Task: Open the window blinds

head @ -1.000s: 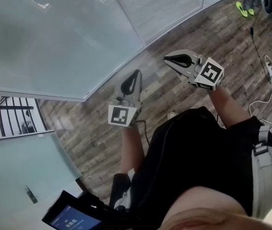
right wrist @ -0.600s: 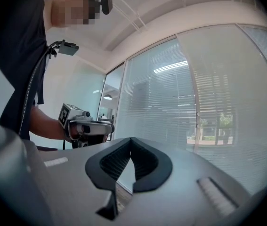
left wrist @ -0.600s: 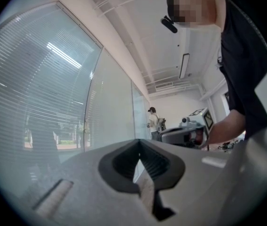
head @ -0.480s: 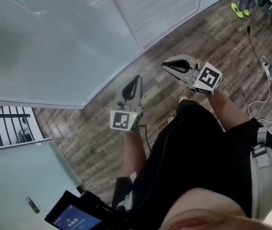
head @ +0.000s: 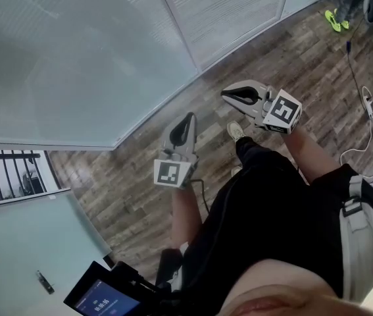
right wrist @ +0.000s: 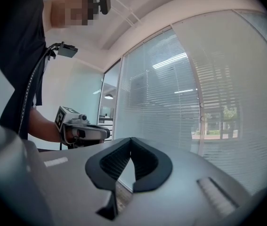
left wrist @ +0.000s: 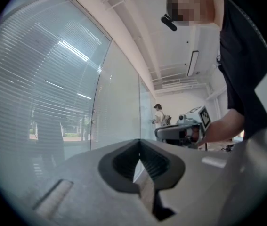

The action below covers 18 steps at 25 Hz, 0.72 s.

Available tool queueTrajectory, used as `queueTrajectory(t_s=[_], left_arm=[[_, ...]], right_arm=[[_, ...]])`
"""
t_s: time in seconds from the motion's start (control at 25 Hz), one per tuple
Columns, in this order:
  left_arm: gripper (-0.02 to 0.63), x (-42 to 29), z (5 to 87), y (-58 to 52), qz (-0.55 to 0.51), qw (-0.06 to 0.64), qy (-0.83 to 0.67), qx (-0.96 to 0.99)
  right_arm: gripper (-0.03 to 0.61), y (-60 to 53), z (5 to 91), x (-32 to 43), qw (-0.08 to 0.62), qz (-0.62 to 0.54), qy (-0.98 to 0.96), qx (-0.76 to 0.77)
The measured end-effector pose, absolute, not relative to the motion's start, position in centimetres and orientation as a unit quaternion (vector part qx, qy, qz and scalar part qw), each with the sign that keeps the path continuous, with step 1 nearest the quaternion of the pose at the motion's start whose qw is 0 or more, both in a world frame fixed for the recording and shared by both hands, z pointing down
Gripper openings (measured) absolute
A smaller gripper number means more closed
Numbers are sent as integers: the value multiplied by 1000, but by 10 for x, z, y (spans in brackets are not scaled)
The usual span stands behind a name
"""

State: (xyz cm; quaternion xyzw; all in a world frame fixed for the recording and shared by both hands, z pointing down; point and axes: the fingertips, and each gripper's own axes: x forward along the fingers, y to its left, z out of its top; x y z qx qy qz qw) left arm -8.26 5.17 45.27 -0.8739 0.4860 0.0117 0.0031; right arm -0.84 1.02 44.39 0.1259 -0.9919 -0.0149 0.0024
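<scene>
Closed slatted blinds (head: 74, 51) hang behind tall glass panels across the top of the head view, and a further panel (head: 229, 8) runs on to the right. In the gripper views they fill the left (left wrist: 44, 93) and the right (right wrist: 204, 93). My left gripper (head: 187, 116) is held level in front of the glass, shut, with nothing in it. My right gripper (head: 225, 93) sits beside it on the right, also shut and empty. Each gripper view shows its own jaws closed (left wrist: 139, 142) (right wrist: 131, 140) and the other gripper to the side (left wrist: 185, 126) (right wrist: 84, 131). Neither touches the glass.
Wood-plank floor (head: 140, 170) runs along the glass wall. White cables and a power strip (head: 370, 97) lie at right. Another person's bright shoes (head: 334, 15) stand at the far top right. My own shoe (head: 235, 131) is below the grippers. A screen device (head: 97, 298) hangs at lower left.
Both grippers have dropped a little in the head view as I stepped along the glass. My shoe has come forward into view under the right gripper. Both jaws stay closed.
</scene>
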Motion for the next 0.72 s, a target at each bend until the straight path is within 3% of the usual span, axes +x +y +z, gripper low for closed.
queueTrajectory(t_s=[0.72], left_arm=[[3, -117, 427, -76, 13, 30, 534, -845]], right_arm=[[6, -126, 420, -50, -11, -35, -997, 71]])
